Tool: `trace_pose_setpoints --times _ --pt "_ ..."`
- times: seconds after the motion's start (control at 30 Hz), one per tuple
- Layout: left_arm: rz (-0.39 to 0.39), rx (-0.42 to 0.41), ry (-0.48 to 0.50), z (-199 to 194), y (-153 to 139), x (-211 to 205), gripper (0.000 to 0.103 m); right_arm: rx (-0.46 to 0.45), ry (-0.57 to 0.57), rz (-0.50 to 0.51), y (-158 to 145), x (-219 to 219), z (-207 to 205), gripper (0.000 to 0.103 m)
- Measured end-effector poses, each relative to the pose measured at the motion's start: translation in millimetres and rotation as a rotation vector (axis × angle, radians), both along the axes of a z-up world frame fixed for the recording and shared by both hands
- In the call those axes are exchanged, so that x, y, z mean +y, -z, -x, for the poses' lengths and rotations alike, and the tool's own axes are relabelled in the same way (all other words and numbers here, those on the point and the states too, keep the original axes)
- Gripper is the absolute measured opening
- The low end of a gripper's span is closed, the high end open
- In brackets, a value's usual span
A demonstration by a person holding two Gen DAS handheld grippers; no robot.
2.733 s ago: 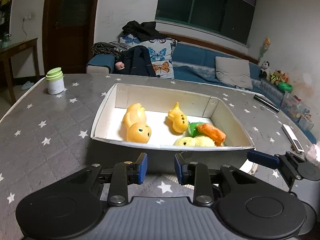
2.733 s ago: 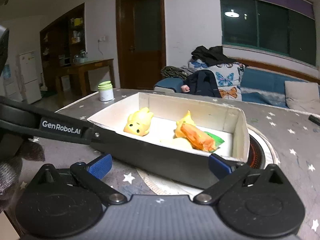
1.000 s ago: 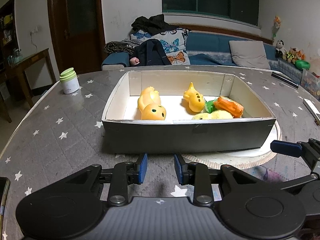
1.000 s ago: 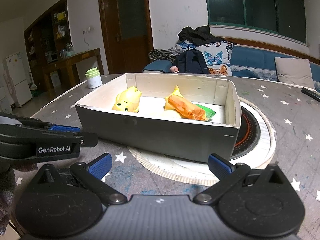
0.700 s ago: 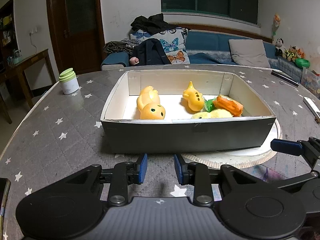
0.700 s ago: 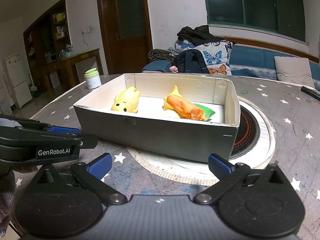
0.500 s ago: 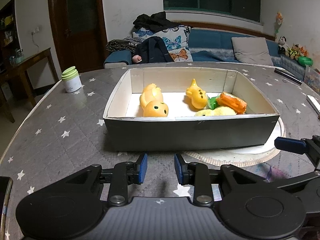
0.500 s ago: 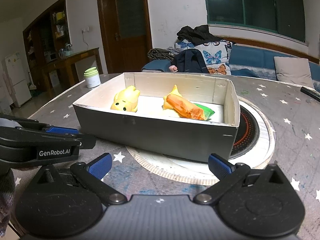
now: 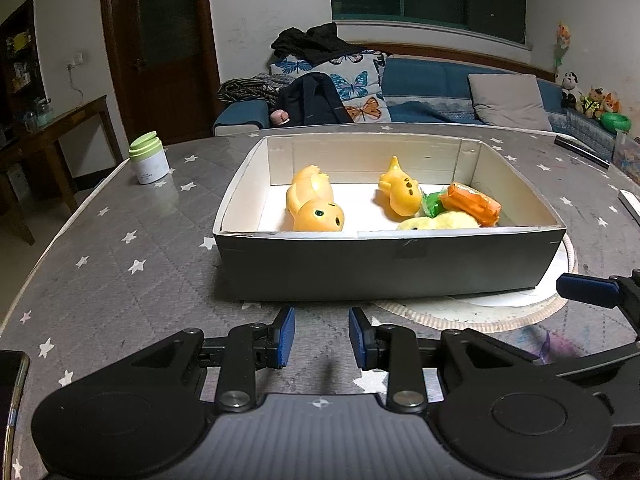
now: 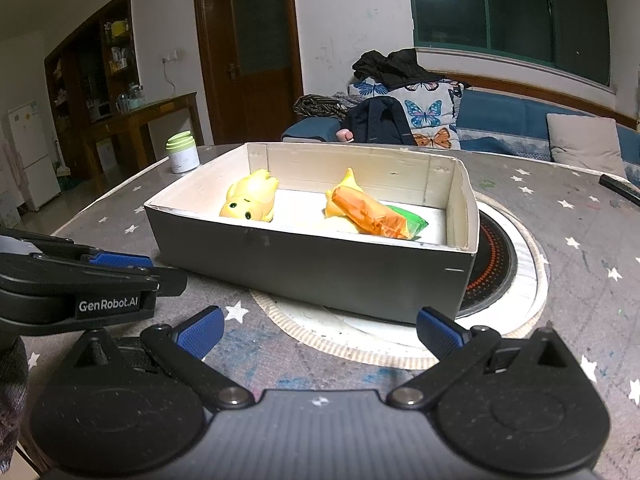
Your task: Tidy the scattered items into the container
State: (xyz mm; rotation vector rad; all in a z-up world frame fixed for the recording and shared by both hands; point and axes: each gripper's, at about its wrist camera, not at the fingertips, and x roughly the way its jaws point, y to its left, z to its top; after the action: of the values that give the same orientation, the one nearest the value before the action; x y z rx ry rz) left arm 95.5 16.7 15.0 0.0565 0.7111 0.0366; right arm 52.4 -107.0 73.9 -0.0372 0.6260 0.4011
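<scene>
An open box (image 9: 384, 264), dark outside and white inside, stands on the star-patterned table. In it lie two yellow-orange toy animals (image 9: 316, 206) (image 9: 400, 192), a pale yellow plush (image 9: 440, 222), an orange packet (image 9: 472, 204) and a green packet (image 9: 432, 204). My left gripper (image 9: 320, 338) hovers short of the box's near wall, its jaws a narrow gap apart with nothing between them. My right gripper (image 10: 319, 332) stands wide open and empty before the box (image 10: 320, 268), near its right corner. The left gripper (image 10: 120, 260) also shows at the left of the right wrist view.
A white jar with a green lid (image 9: 148, 158) stands at the far left of the table. A round hob ring and mat (image 10: 496, 264) lie under the box. A phone (image 9: 10, 380) lies at the near left edge. A dark remote (image 9: 580, 148) sits far right; a sofa is behind.
Both grippers have drawn back from the box since the oldest frames, where they were right at its near wall. Over the last second nothing has visibly moved.
</scene>
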Motion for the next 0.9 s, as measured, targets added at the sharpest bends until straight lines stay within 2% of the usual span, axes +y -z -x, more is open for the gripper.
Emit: trace_pose_setpoints --times 0.9 --pt "0.000 0.001 -0.045 1.9 1.4 9.3 0.032 0.015 0.003 0.107 -1.9 15.5 -1.1 0.103"
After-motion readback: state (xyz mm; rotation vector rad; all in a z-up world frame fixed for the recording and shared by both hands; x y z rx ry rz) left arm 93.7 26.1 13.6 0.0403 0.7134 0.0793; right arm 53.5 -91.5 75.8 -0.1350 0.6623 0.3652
